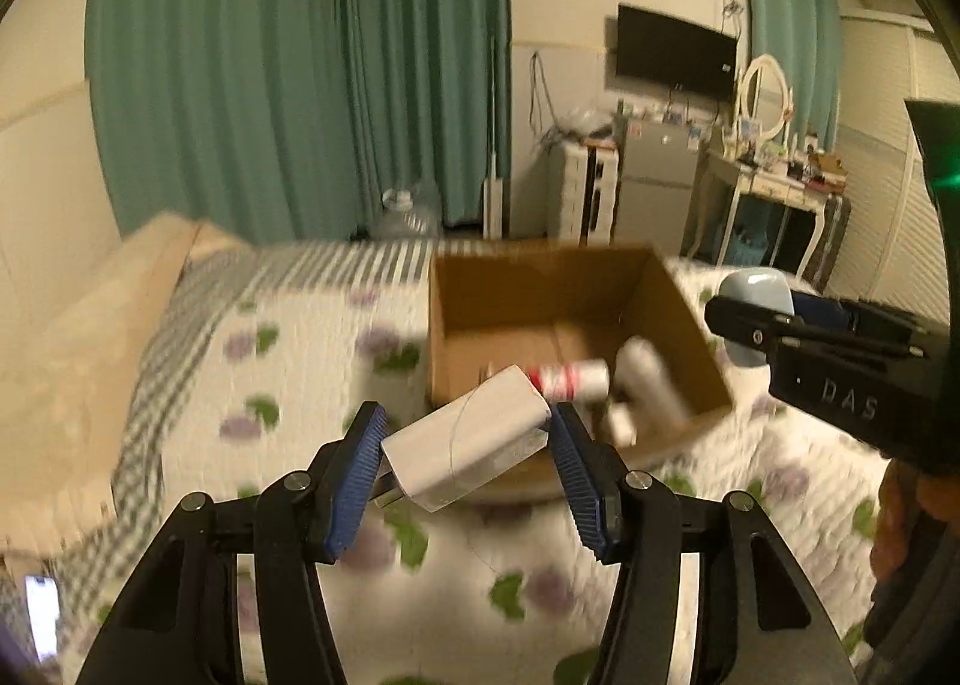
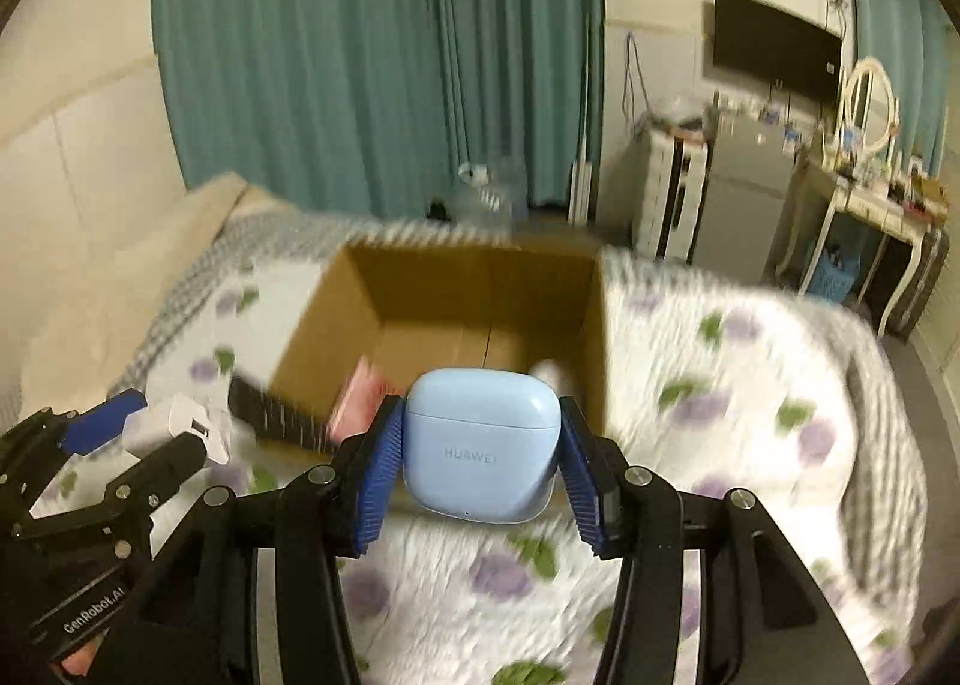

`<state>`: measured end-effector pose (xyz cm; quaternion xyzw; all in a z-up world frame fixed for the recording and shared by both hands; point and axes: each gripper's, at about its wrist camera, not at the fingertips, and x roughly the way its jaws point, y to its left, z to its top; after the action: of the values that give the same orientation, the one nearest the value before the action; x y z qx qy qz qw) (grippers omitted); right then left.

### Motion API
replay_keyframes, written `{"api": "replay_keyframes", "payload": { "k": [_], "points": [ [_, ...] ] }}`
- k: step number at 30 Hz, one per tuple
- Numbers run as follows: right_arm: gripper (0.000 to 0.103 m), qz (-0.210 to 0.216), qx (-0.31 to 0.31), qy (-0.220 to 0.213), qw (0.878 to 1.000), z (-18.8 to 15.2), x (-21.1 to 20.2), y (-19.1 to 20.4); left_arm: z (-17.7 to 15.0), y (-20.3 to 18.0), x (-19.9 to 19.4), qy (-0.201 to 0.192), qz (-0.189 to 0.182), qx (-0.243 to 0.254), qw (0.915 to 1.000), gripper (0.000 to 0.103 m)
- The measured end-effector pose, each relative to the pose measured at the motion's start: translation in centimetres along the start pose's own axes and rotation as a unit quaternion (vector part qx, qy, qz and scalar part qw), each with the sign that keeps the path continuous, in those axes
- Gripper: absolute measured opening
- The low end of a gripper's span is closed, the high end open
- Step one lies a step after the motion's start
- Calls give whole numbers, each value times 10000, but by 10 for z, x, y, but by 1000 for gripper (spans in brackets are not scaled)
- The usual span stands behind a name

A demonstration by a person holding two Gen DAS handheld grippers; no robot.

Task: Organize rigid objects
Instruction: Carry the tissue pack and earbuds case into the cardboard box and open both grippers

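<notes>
Left hand-held gripper (image 1: 467, 448) clamps white charger (image 1: 465, 439), frame centre; right hand-held gripper (image 2: 480, 448) grips blue earbud case (image 2: 483, 445); cardboard box (image 2: 591, 325) behind, on bed (image 2: 750, 385).

- The left wrist view looks forward along its own tongs (image 1: 465, 454), low over the bed (image 1: 288, 361), facing the cardboard box (image 1: 690, 325) and the green curtain (image 1: 288, 73) beyond.
- The right wrist view looks along its tongs (image 2: 480, 454) the same way, close to the box (image 2: 336, 313) from the right.
- Both share the box, bed, curtain and television (image 1: 675, 52); each catches the other tongs at its edge.
</notes>
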<state>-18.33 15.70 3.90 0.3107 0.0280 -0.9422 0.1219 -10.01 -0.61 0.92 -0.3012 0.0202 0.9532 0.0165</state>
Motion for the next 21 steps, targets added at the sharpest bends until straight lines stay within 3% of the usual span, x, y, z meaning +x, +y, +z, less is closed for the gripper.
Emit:
{"api": "replay_keyframes", "payload": {
  "k": [3,9,16,21],
  "points": [
    [50,-14,-76,-253,9997,33,-5,-8,28,-8,9,-215,-11,111,9997,57],
    [50,-66,-293,-384,9988,45,23,-4,58,-20,57,-167,-7,248,9996,57],
    [50,41,-140,26,9999,-2,93,-12,51,-37,112,117,25,390,9992,57],
    [50,56,-35,97,9999,-14,110,-16,49,-42,127,85,163,379,9991,64]
  ]
}}
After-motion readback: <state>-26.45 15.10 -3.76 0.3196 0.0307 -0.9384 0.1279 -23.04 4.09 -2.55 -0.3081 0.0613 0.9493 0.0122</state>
